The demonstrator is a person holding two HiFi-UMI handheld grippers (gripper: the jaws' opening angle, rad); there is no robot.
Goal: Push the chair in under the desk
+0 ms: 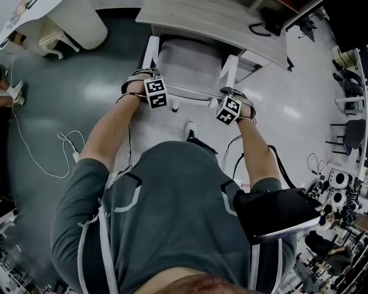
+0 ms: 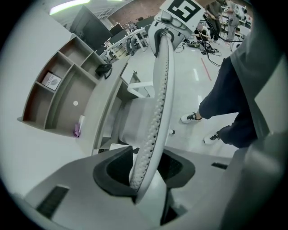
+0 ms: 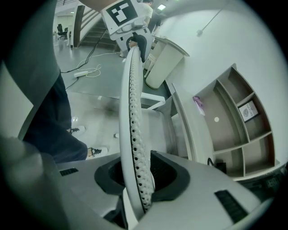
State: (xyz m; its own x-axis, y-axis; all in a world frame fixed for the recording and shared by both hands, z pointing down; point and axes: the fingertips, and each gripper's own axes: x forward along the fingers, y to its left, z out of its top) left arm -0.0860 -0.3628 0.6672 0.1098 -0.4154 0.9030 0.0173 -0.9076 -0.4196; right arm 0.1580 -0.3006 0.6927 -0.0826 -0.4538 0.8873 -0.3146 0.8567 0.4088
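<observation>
Chair (image 1: 187, 66) should roll easy, back stiff; my right tongs (image 3: 137, 179) pinch its top edge, left tongs (image 2: 146, 173) sit loose around it.

The head view is dim and muted, with soft white glare on the floor (image 1: 100, 92) to the left of the chair (image 1: 190, 66) and another patch to its right. Both gripper views are brighter, round fisheye pictures with black corners. Straight lines bow outward away from the chair, whose perforated back stays sharp while the nearest foreground blurs. In the left gripper view a ceiling light (image 2: 67, 6) glows above and left of the chair.
</observation>
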